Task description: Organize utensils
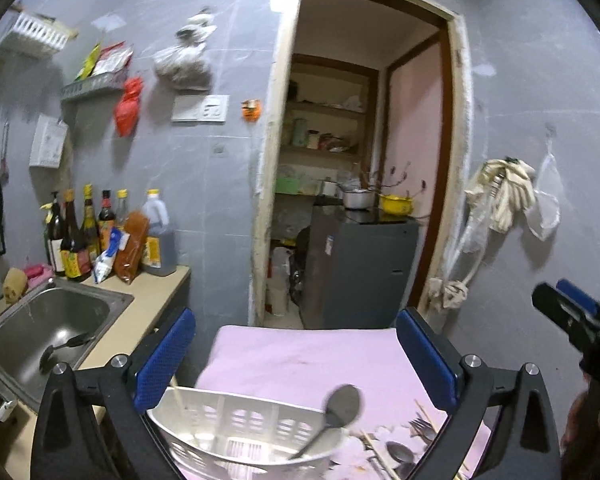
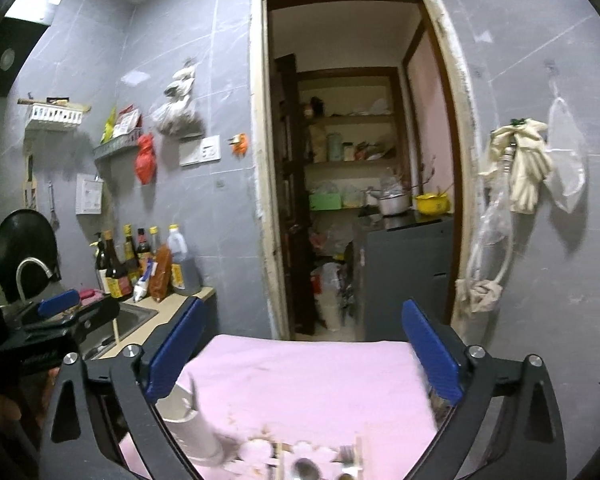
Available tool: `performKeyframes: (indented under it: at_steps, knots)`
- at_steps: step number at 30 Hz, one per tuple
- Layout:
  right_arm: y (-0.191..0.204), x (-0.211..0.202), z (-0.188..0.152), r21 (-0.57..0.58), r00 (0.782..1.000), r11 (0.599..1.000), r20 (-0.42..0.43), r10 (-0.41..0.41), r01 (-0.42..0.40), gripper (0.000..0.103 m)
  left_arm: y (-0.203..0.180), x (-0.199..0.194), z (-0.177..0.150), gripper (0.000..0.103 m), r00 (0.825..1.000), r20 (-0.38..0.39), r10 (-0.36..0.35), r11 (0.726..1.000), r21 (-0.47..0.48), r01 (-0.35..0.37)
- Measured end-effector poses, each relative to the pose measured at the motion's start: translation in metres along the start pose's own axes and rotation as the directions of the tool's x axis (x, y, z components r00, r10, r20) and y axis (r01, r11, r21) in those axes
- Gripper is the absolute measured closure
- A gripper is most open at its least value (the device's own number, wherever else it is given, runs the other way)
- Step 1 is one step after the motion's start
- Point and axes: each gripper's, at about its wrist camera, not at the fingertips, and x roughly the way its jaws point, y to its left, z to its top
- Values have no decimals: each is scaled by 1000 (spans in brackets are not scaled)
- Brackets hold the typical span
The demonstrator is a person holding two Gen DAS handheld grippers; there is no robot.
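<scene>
A white slotted plastic basket (image 1: 236,428) stands on the pink cloth (image 1: 300,360) below my left gripper (image 1: 296,360), which is open and empty above it. A metal spoon (image 1: 336,408) leans in the basket, and a chopstick (image 1: 178,396) stands at its left side. Loose spoons, forks and chopsticks (image 1: 404,444) lie on the cloth to the basket's right. My right gripper (image 2: 300,364) is open and empty above the cloth (image 2: 300,380); the basket's edge (image 2: 188,424) and blurred utensils (image 2: 320,464) show at the bottom. The right gripper also shows in the left wrist view (image 1: 572,316).
A steel sink (image 1: 48,328) with a ladle in it sits to the left, with sauce bottles (image 1: 100,236) behind it on the counter. An open doorway (image 1: 360,160) lies straight ahead. Gloves and bags (image 1: 508,196) hang on the right wall.
</scene>
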Motion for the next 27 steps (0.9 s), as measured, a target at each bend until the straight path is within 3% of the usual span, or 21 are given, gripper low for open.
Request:
performKeyframes:
  at_steps: [7,16,21,27]
  knots:
    - [-49,-11,-9,-9,999,999,-24,-41,41,2,-48,-8,-17,2,999,-13,-34,999,22,35]
    - [-101,-5,-38,9,995,998,-82,-62,63,2,-93,-8,-51,2,1000,-10,7,1000,5,-7]
    - [-124,19,-68,20,984,998,-169,-48,52,2,-102,7,-79,2,995,-96,18,1000,-12,-19]
    - [-139,55,-109,29,963,999,-267,-25,34,2,-105,31,-120,2,975,-221,26,999,-19,-32]
